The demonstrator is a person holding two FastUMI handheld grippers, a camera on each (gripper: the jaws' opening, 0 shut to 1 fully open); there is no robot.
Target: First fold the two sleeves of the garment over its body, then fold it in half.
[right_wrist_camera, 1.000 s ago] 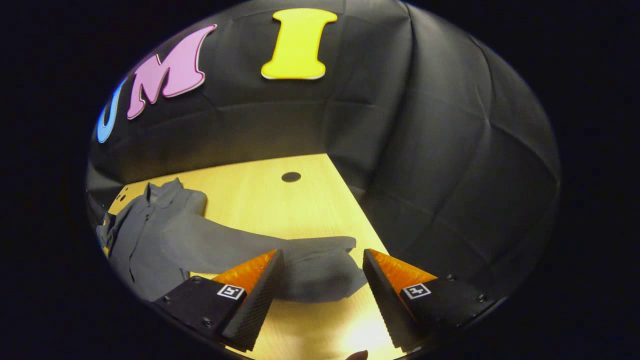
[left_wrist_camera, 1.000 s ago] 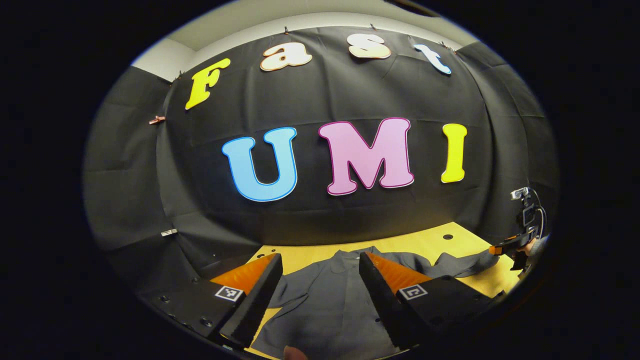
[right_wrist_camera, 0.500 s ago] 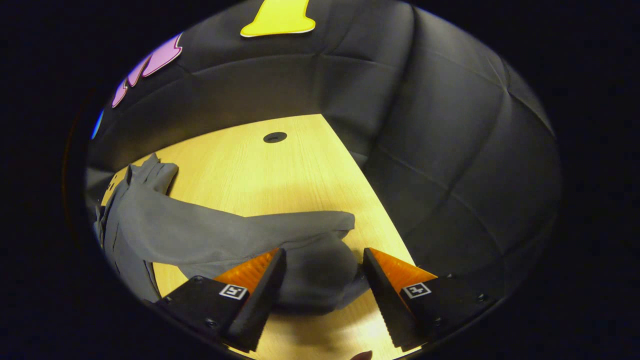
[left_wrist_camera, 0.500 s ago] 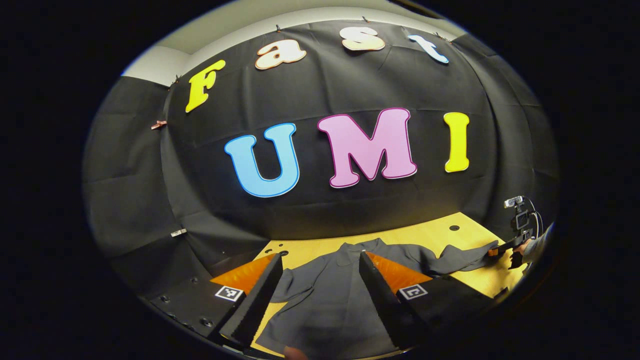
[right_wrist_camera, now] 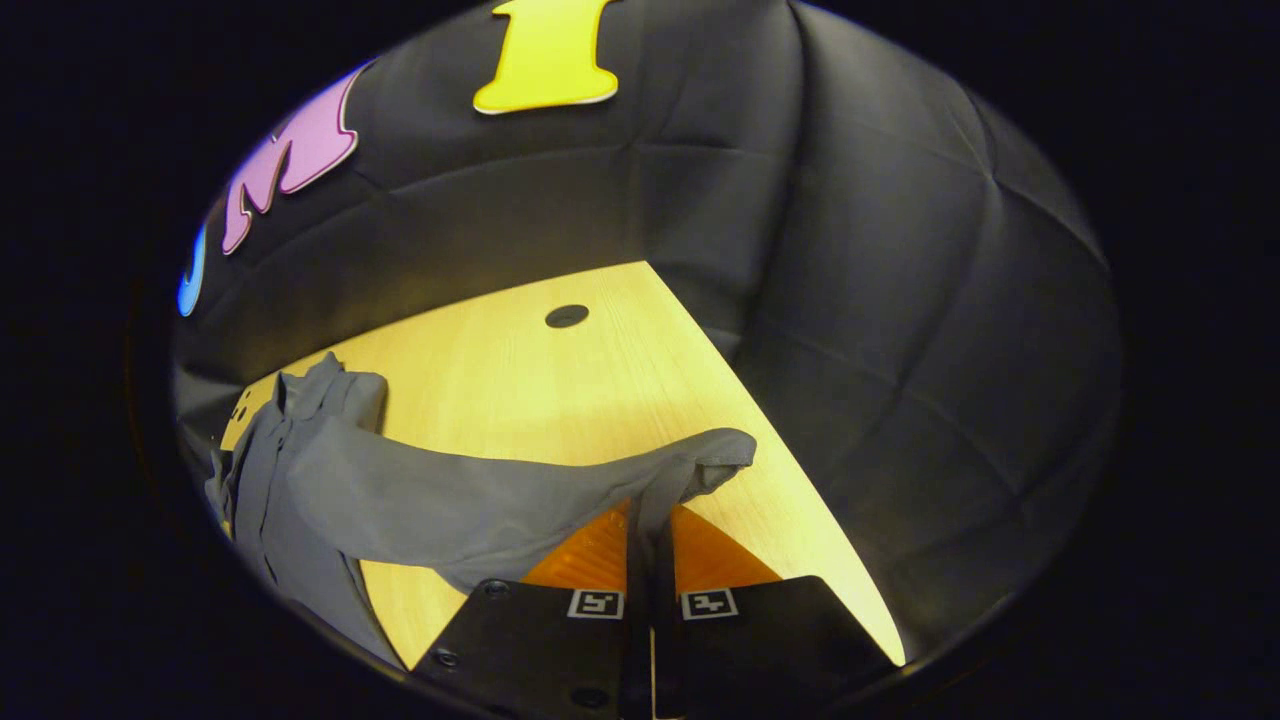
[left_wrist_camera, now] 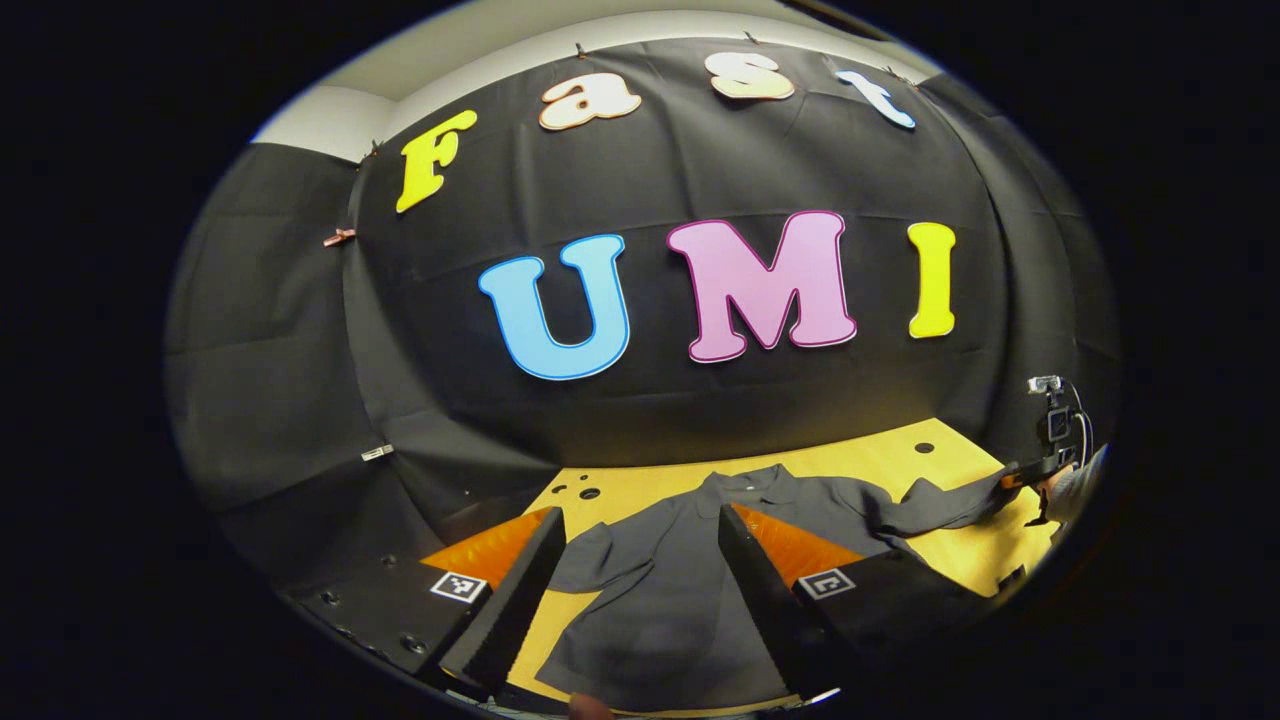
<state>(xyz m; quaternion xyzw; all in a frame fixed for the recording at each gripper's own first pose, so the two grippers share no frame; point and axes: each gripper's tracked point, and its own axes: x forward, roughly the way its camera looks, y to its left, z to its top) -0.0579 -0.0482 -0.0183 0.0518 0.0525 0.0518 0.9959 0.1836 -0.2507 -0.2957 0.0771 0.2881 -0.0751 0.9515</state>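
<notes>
A dark grey shirt [left_wrist_camera: 680, 590] lies spread on the yellow wooden table [left_wrist_camera: 870, 465], collar toward the back wall. My left gripper [left_wrist_camera: 640, 590] hovers open above the shirt's body, nothing between its fingers. In the right gripper view, my right gripper [right_wrist_camera: 648, 535] is shut on the cuff end of the shirt's sleeve [right_wrist_camera: 480, 490], which is lifted off the table [right_wrist_camera: 560, 370] and stretches left to the shirt body [right_wrist_camera: 270, 450]. In the left gripper view, that same gripper [left_wrist_camera: 1030, 470] shows far right, holding the raised sleeve [left_wrist_camera: 930, 510].
Black cloth walls close the table at the back and right. A round hole [right_wrist_camera: 566, 316] is in the tabletop behind the sleeve, and small holes [left_wrist_camera: 580, 492] sit near the back left. A hand [left_wrist_camera: 1070, 490] holds the far gripper.
My right gripper has closed on the sleeve's cuff and lifted it off the table. The left gripper has stayed open and drifted slightly over the shirt.
</notes>
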